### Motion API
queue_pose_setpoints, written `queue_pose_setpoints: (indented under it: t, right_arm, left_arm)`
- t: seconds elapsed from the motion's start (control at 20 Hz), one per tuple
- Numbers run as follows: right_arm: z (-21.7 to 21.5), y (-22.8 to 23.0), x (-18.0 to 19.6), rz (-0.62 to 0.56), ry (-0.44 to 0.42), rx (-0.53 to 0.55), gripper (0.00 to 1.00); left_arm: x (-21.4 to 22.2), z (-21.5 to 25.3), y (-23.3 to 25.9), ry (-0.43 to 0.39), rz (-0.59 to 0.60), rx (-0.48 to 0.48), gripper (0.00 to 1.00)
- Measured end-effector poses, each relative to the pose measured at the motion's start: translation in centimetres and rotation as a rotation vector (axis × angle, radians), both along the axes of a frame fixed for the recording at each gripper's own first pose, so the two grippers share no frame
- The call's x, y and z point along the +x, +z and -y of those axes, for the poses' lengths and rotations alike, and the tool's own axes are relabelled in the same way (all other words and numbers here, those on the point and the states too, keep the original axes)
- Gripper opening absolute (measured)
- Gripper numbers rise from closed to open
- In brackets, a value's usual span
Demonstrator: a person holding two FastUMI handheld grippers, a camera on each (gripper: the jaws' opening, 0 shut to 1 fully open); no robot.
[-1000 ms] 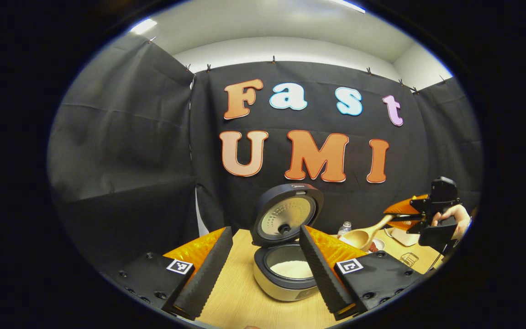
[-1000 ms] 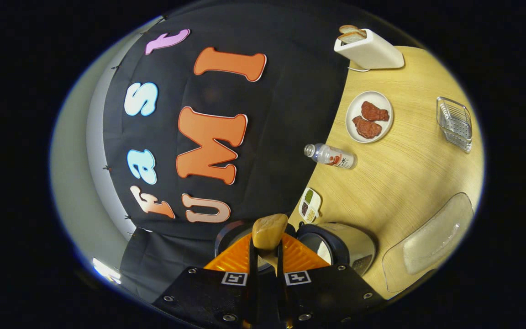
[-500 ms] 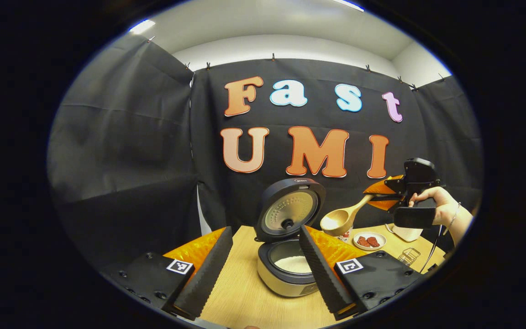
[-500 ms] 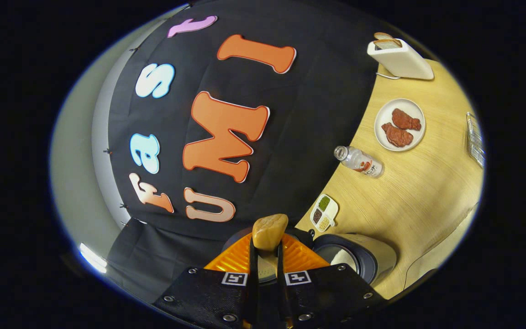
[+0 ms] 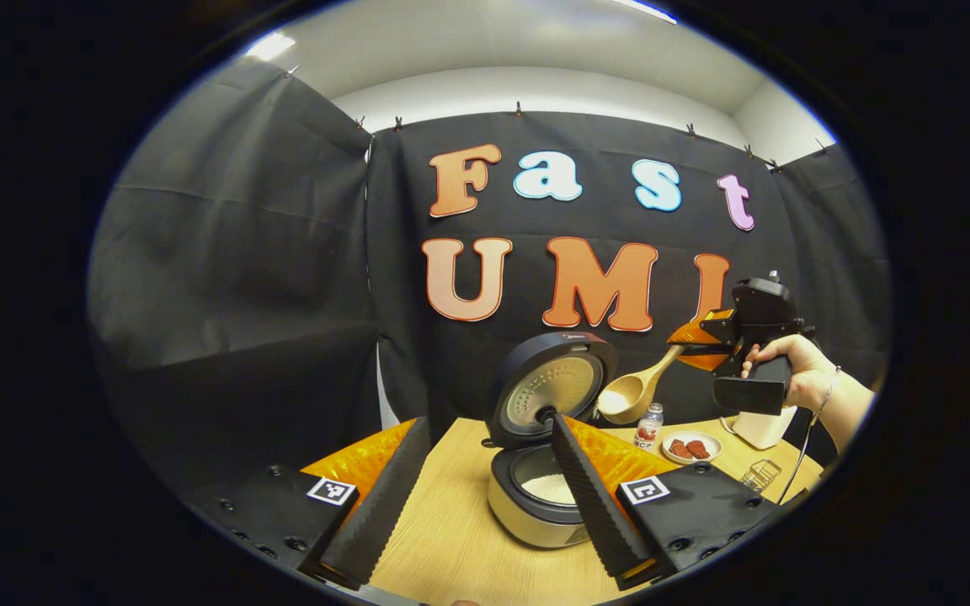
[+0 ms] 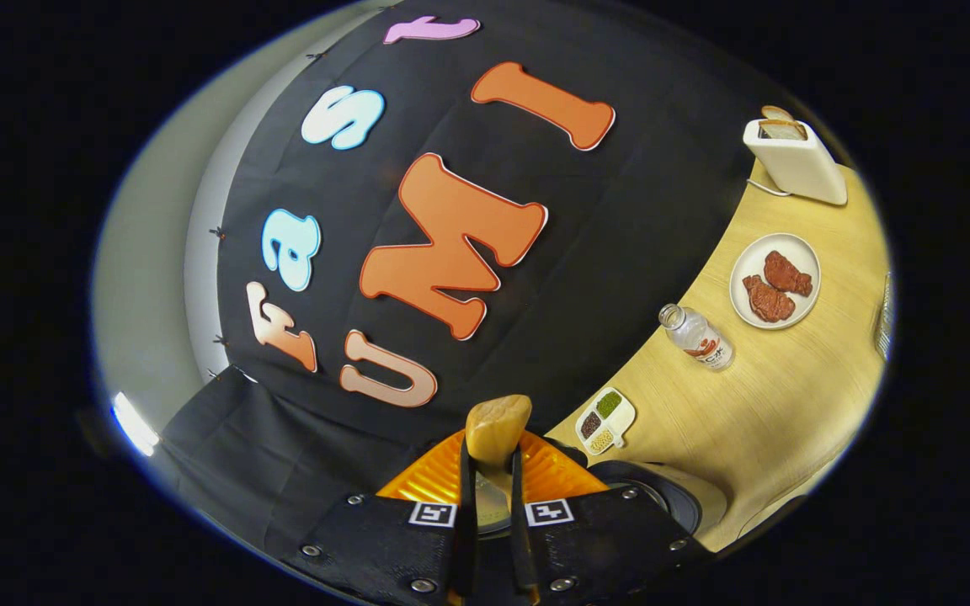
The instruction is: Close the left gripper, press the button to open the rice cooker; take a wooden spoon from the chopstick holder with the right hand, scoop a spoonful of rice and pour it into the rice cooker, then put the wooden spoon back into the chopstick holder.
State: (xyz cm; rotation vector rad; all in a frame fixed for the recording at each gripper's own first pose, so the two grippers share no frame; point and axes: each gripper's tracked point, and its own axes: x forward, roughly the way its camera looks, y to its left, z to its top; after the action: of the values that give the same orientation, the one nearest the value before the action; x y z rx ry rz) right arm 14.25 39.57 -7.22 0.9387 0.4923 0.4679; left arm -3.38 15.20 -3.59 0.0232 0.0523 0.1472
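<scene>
The rice cooker stands open on the wooden table, its lid upright and white rice in the pot. My left gripper hangs open in front of it, one finger on each side of the cooker, holding nothing. To the right, a hand holds my right gripper, shut on the handle of a wooden spoon. The spoon's bowl hovers beside the lid, above the pot's right rim, with something pale in it. In the right gripper view the spoon sticks out past my right gripper, and the cooker's rim shows below it.
Behind the cooker lie a small divided dish, a bottle, a plate of red meat and a white toaster. A wire rack stands at the table's right. The black cloth wall is close behind.
My right gripper has risen and moved left with the spoon, bringing its bowl from low over the table up beside the cooker's lid. My left gripper stays open and nearly still.
</scene>
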Motion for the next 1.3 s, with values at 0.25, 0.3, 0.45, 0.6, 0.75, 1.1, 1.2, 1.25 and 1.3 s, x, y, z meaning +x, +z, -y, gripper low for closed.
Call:
queue_pose_setpoints:
  t: [0.25, 0.3, 0.45, 0.6, 0.75, 1.1, 1.2, 1.25, 1.3]
  right_arm:
    - [-0.9, -1.6, -0.4, 0.023, 0.04, -0.084, 0.16]
    - [-0.9, -1.6, -0.5, 0.025, 0.041, -0.089, 0.15]
    - [-0.9, -1.3, -0.4, 0.045, 0.04, -0.103, 0.15]
    - [-0.6, -0.9, -0.6, 0.082, 0.041, -0.143, 0.15]
    - [-0.4, -0.1, -0.8, 0.129, 0.048, -0.172, 0.15]
    - [-0.2, 1.0, -1.3, 0.199, 0.055, -0.211, 0.15]
    - [-0.2, 1.1, -1.6, 0.208, 0.059, -0.218, 0.15]
    - [-0.3, 1.1, -1.7, 0.214, 0.062, -0.226, 0.15]
    - [-0.3, 1.2, -1.8, 0.223, 0.065, -0.235, 0.15]
  left_arm:
    - [-0.1, -0.1, 0.5, -0.004, 0.013, 0.0, 1.0]
    - [-0.2, 0.0, 0.4, -0.004, 0.012, -0.001, 0.98]
    - [0.0, 0.4, 0.5, -0.013, 0.011, -0.002, 1.0]
    - [0.1, 0.6, 0.6, -0.018, 0.013, 0.007, 1.0]
    - [-0.1, 0.8, 0.5, -0.022, 0.013, 0.01, 1.0]
    - [-0.4, 1.0, 0.3, -0.025, 0.008, 0.017, 1.0]
    - [-0.6, 0.8, 0.4, -0.021, 0.01, 0.02, 1.0]
    - [-0.7, 0.7, 0.5, -0.02, 0.012, 0.018, 1.0]
    - [-0.8, 0.6, 0.5, -0.019, 0.014, 0.014, 0.98]
